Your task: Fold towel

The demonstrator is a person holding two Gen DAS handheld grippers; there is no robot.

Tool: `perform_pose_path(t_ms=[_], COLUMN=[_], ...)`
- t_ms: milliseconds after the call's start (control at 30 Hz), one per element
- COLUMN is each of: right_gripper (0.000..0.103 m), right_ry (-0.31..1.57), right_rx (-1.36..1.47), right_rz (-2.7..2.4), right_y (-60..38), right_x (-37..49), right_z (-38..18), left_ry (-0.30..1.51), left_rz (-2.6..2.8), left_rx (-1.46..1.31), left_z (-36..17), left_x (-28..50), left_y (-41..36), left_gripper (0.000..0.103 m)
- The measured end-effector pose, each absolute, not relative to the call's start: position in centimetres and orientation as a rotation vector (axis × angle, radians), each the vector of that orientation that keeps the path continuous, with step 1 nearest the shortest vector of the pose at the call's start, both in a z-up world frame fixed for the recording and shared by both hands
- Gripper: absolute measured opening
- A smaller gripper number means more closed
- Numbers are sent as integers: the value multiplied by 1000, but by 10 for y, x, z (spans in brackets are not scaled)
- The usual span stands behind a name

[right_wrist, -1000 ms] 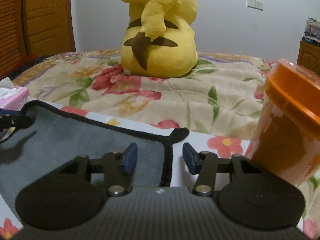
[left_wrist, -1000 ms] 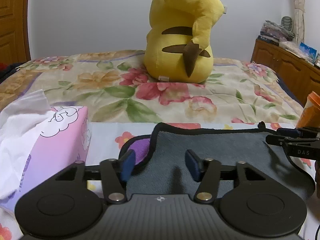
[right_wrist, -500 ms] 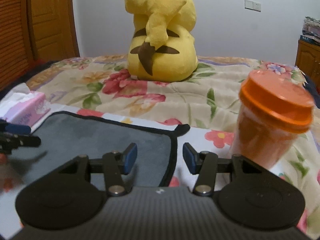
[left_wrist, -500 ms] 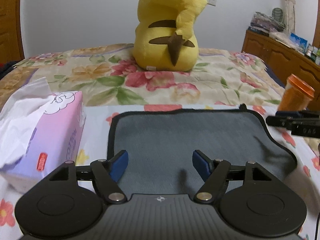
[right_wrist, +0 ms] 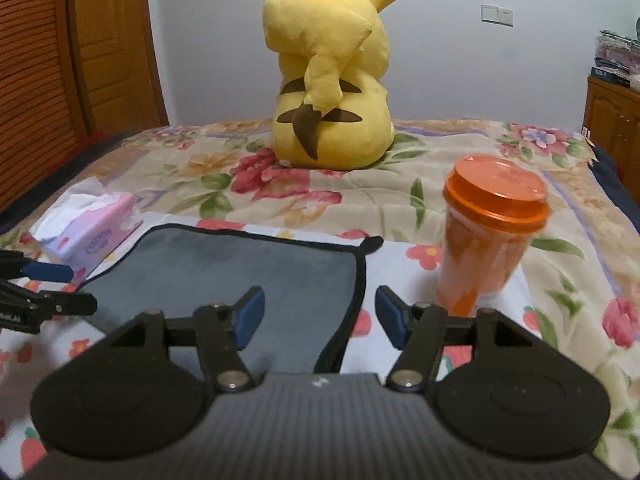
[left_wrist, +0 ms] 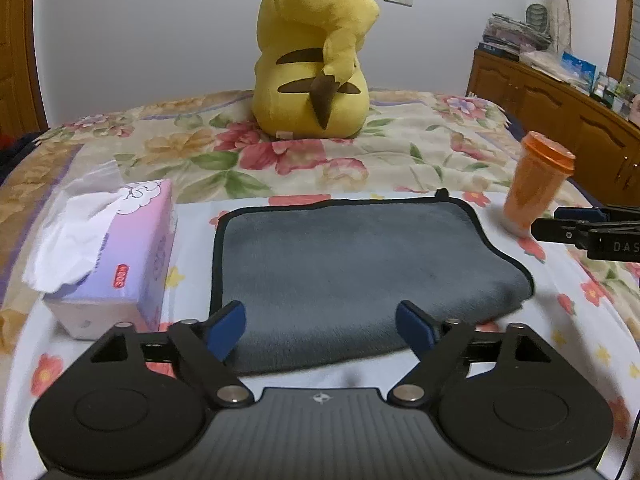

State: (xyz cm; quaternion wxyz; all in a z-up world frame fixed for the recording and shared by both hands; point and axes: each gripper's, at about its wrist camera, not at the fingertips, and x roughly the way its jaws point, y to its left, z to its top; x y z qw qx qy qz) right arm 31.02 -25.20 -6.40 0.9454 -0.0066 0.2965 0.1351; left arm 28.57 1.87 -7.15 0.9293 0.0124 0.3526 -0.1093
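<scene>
a grey towel (left_wrist: 360,256) lies folded once on the flowered bed (left_wrist: 400,160), between the tissue box (left_wrist: 120,248) and the orange cup (right_wrist: 488,240). my left claw (left_wrist: 320,326) hangs spread over its near fold, gripping nothing; my right claw (right_wrist: 318,314) straddles its black-trimmed right edge, also released. the plush cloth looks soft, light and limp, so i judge the stitched corners the surest place to pinch.

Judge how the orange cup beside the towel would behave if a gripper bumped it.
The orange cup is tall, wider at its lid than at its base, so it would probably tip easily. It stands on the soft floral bedspread, which likely makes it less steady. Once down, its round body might roll.
</scene>
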Motion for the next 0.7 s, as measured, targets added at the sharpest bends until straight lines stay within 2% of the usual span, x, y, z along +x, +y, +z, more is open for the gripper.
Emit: perform_pose_path(t_ms=[67,100,200,333,700], right_gripper=[71,78,86,103,103], right_ry=[609,608,591,581,570], right_rx=[-11,-9,-13,-8,-10], right_rz=[263,258,249,239,228], right_y=[-252,-252,-251,-252,-254], right_x=[302,298,285,271,237], right_z=[-60,-58,-51,-43,-31], left_ry=[713,708,697,687,707], left_rz=[-217,-212,-209,-214,-227], left_rx=[32,35,42,56,78], left_z=[-65,-62,-52,-43,-29], left_x=[277,272,259,243,207], left_y=[17,17,15,12,8], left_gripper=[93,95,98,103,103])
